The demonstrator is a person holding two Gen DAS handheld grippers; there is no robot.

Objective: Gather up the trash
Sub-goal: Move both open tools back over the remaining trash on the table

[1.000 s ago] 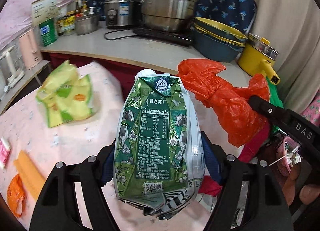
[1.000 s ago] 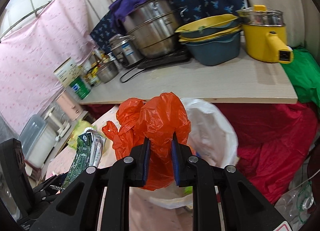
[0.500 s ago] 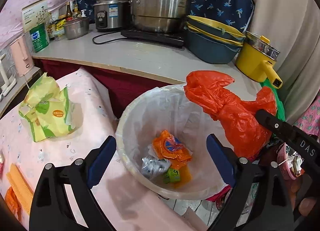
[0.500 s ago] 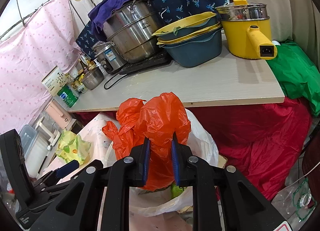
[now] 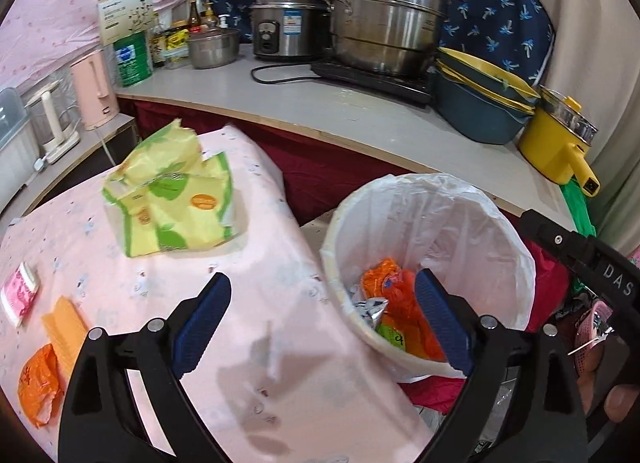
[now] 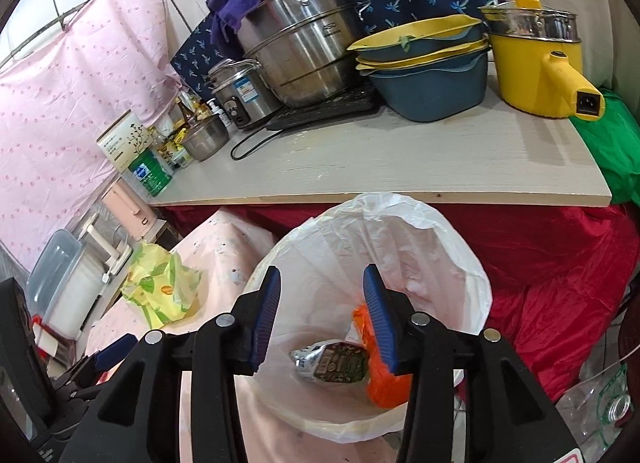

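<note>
While both jaws stand apart and empty, the right hand-held gripper [image 6: 320,315], having just been opening, hangs over the lined bin [image 6: 472,259], where the orange bag [image 6: 386,387] and crushed carton [image 6: 340,363] lie below its tips. Left hand-held gripper [image 5: 320,323]: straddles the bin's near rim. Pink-clothed bench [image 5: 260,263]: yellow-green wrapper [image 5: 172,195]; pots line the counter [image 5: 360,119] behind.

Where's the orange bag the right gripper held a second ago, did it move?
Yes. The orange bag dropped out of the right gripper, whose jaws have just been opening and are empty, into the white-lined bin below.
</note>
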